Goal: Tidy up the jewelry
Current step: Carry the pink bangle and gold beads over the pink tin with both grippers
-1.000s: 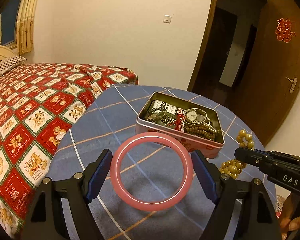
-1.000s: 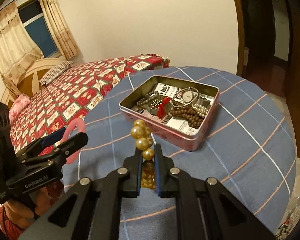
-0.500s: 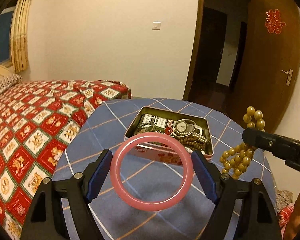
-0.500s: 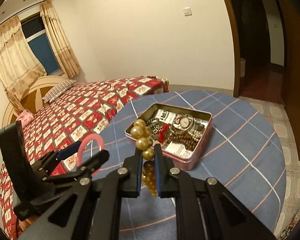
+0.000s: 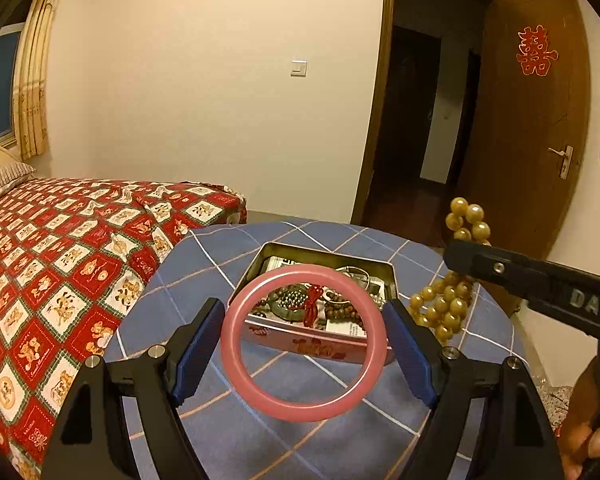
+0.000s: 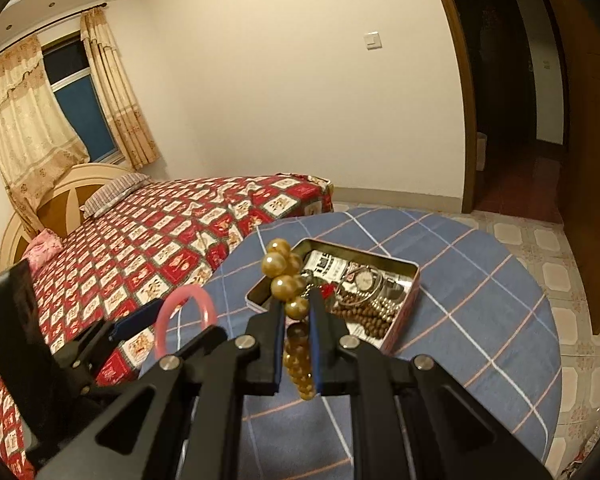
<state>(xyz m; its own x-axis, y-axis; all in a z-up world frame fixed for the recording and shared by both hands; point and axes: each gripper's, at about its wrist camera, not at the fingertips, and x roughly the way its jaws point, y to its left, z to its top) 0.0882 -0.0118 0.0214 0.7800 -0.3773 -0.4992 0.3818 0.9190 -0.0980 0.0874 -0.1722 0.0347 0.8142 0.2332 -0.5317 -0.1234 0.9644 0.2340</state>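
The round blue tabletop (image 5: 204,256) abuts the bed (image 5: 60,248) on its left edge, floor elsewhere. The open tin (image 6: 400,266) sits mid-table. Above it, left gripper (image 5: 303,344) spans wide holding the pink bangle (image 5: 236,340); right gripper (image 6: 296,320) pinches the gold bead strand (image 6: 282,268).

Round table with blue checked cloth (image 5: 228,264), directly ahead of and below both grippers. Bed with red-and-white patterned cover (image 6: 172,232), to the left of the grippers, its foot just beside the table. Striped pillow (image 6: 114,194) and curved wooden headboard (image 6: 56,200), far left. Window with pale curtains (image 6: 28,120), upper left. Wall switch (image 5: 299,68), ahead on the cream wall. Open brown door bearing a red paper emblem (image 5: 537,51), ahead to the right. Tiled floor (image 6: 540,240), right.
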